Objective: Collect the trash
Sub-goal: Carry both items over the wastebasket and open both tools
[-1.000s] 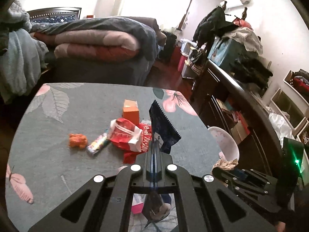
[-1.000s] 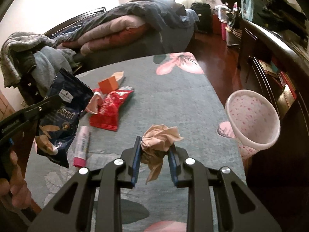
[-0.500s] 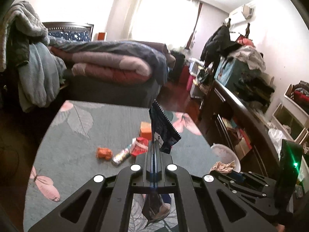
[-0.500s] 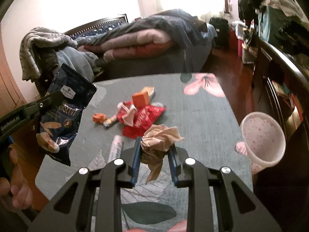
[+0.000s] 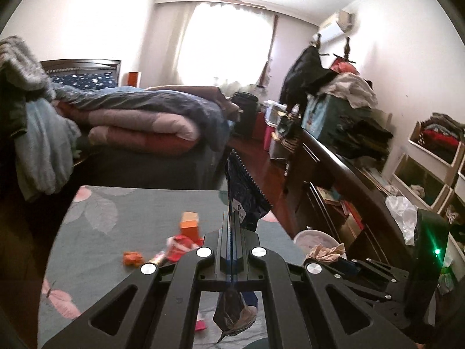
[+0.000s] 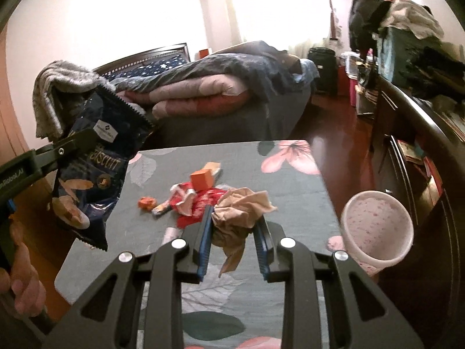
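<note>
Carrying two pieces of trash at once, both clear of the table; judged step: transport to the bin, pick-ups done.

Left gripper (image 6: 77, 142), at 9 o'clock in the right wrist view, is clamped flat on the dark blue biscuit bag (image 6: 96, 168), jaws fully together on the foil. Bag hangs in the air off the table's left edge, serrated top up, bottom drooping. A hand (image 6: 20, 276) shows at 7 o'clock holding that tool.

Loose trash on the floral tablecloth (image 6: 284, 192), around centre: small orange crumpled scrap (image 6: 146, 203), a thin stick wrapper (image 6: 162, 208), red snack wrapper (image 6: 200, 203), orange carton (image 6: 202, 179), all close together, some touching.

Right gripper (image 6: 234, 226) at 6 o'clock pinches the beige crumpled tissue (image 6: 241, 209) between its blue pads; jaws narrow, wad bulging above them, a tail hanging below.

Pink speckled wastebasket (image 6: 377, 226) sits at 3 o'clock, off the table's right edge, mouth open and tilted toward the camera.

Next move likely calls for swinging right over the rim and releasing the tissue first, then bringing the bag across. Left has the longer reach; the light bag may catch on the rim.
</note>
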`<action>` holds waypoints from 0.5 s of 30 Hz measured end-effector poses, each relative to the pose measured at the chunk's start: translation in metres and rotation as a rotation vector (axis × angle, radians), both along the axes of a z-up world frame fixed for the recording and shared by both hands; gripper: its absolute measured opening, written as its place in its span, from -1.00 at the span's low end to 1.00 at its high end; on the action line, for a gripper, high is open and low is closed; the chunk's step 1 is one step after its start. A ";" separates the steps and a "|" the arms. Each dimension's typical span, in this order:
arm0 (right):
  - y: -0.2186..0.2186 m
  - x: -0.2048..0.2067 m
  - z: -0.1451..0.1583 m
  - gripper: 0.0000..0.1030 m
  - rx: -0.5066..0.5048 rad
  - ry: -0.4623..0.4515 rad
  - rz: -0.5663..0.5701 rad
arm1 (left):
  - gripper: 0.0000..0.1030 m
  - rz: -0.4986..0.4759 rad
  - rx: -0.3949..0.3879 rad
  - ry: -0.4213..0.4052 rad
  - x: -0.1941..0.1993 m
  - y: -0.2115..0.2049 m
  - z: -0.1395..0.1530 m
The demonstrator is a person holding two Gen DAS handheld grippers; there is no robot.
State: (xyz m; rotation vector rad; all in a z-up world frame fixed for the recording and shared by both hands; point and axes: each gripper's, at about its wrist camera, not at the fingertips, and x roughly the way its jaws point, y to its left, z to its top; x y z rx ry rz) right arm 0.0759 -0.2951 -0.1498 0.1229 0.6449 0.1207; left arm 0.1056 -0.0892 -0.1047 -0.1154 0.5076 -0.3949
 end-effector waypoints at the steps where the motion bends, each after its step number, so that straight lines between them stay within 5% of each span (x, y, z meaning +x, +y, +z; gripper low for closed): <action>1: -0.005 -0.001 0.000 -0.45 0.003 0.000 -0.011 | -0.99 -0.017 0.003 -0.001 0.001 -0.008 0.000; 15: -0.121 -0.021 -0.012 -0.45 0.051 0.001 -0.244 | -0.99 -0.237 0.052 0.002 0.015 -0.129 -0.006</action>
